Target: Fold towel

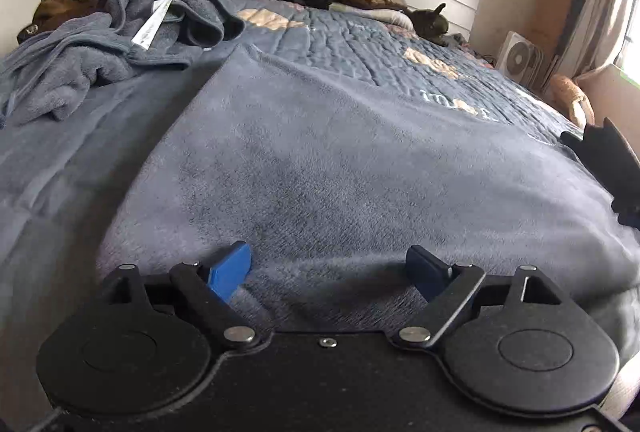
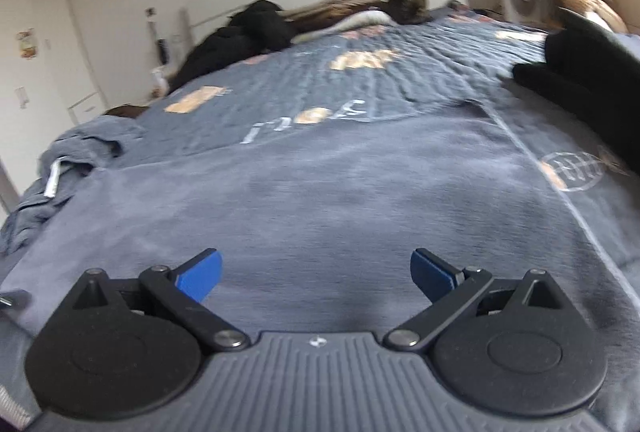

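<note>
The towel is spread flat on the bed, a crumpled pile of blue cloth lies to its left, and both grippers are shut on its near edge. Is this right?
Not quite. Both wrist views show the left gripper and the right gripper open, pads wide apart above the towel, gripping nothing. The rest holds: the towel lies flat on the bed, with the crumpled pile to its left.

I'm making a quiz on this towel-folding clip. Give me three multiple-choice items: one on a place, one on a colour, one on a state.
1. Where is the crumpled towel relative to the flat towel, seen from the left wrist camera?
A. far left B. far right C. on top of it
2. What colour are the gripper pads?
A. red B. blue C. white
3. How do the right gripper jaws stand?
A. shut on the towel B. shut empty C. open

A: it lies bunched up at far left.
B: both pads show blue.
C: pads wide apart, nothing between.
</note>
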